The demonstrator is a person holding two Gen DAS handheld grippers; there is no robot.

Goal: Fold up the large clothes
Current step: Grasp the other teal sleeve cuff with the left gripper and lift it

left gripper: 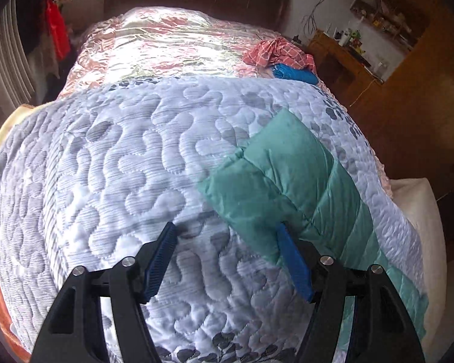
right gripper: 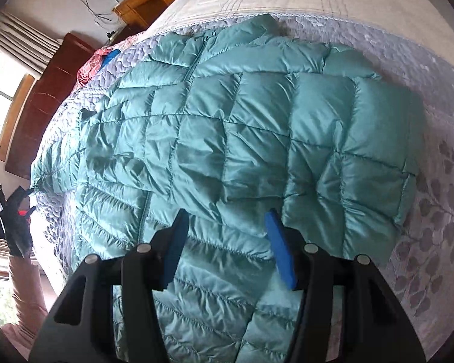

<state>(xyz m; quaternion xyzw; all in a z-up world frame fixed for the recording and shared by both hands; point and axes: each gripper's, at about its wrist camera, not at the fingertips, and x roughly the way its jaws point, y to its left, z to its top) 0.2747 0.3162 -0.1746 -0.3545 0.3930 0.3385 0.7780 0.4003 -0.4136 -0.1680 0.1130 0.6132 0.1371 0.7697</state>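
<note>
Now, your left gripper (left gripper: pixel 227 231) hangs jaws apart and empty over the quilt (left gripper: pixel 121 157), the teal jacket (right gripper: pixel 227 127) sleeve at its three o'clock; your right gripper (right gripper: pixel 228 217), likewise spread and empty, overlooks the spread-flat jacket, ready for folding.

Left gripper (left gripper: pixel 227 227) hangs low, jaws spread wide, blue pads (left gripper: pixel 160 260) angled out toward 11 and 1 o'clock, nothing between them. Right gripper (right gripper: pixel 227 214) likewise gapes open, its fingers (right gripper: pixel 280 248) splayed apart, empty, pointing ahead toward 12 o'clock.
</note>
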